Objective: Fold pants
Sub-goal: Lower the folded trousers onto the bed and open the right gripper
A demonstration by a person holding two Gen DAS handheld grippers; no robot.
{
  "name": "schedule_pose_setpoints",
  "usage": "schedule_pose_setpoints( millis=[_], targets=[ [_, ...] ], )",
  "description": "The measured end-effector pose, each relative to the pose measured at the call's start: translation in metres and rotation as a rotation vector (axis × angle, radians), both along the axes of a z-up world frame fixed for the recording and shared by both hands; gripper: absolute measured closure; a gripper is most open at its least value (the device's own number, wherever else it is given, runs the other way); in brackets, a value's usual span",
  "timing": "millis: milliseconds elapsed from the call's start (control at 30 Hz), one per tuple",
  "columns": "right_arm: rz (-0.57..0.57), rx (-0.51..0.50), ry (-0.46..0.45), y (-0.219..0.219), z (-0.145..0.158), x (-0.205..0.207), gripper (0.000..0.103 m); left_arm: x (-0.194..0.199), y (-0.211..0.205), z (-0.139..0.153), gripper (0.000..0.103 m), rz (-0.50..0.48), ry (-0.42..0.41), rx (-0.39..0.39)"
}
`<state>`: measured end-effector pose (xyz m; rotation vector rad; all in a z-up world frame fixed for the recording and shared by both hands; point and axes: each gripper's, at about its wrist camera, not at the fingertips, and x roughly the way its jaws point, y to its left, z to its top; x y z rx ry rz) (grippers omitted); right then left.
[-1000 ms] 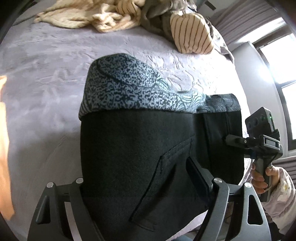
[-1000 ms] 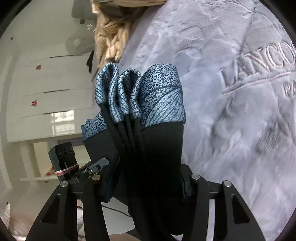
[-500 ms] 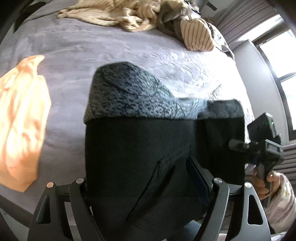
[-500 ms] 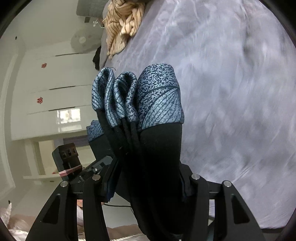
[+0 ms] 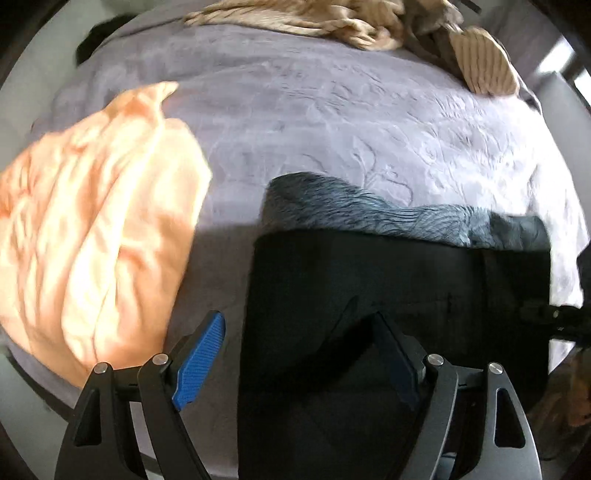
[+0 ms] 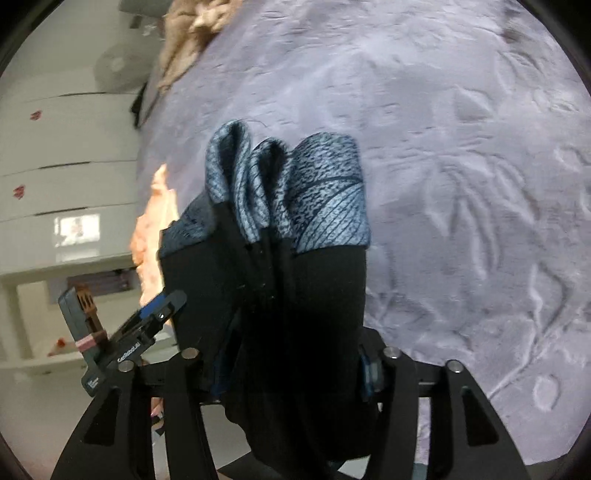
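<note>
The black pants (image 5: 388, 302) with a blue-grey patterned band (image 5: 369, 210) hang folded above the lilac bedspread (image 5: 332, 110). My left gripper (image 5: 299, 354) stands open: its left blue pad (image 5: 201, 354) is bare beside the cloth, and the right finger (image 5: 395, 354) lies against the pants. In the right wrist view my right gripper (image 6: 288, 369) is shut on the bunched pants (image 6: 295, 314), whose patterned band (image 6: 317, 199) points up. The left gripper (image 6: 147, 321) shows at that view's left edge.
A folded peach garment (image 5: 96, 229) lies on the bed left of the pants. A heap of cream and striped clothes (image 5: 369, 22) lies at the bed's far side. White cabinets (image 6: 55, 166) stand beyond the bed.
My left gripper has opened and let go of the pants, its left pad now bare. Both grippers have swung the pants over the bed, bringing the peach garment closer on the left.
</note>
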<state>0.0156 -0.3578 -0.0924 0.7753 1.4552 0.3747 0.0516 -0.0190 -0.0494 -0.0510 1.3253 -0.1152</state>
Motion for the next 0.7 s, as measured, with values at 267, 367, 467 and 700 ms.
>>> schedule_pose_setpoints(
  millis=[267, 367, 467, 700],
  targets=[
    [0.034, -0.267, -0.099, -0.012, 0.049, -0.009, 0.081, -0.014, 0.0, 0.04, 0.02, -0.034, -0.11, 0.055],
    [0.033, -0.298, -0.195, -0.003, 0.074, -0.007, 0.082, -0.012, -0.018, 0.032, 0.004, -0.04, -0.093, 0.063],
    [0.102, -0.338, -0.235, 0.021, 0.078, 0.008, 0.082, -0.01, -0.037, 0.009, 0.002, -0.032, -0.045, 0.107],
    [0.171, -0.484, -0.195, 0.035, 0.036, 0.032, 0.087, -0.017, -0.05, -0.017, 0.001, -0.016, -0.014, 0.138]
  ],
)
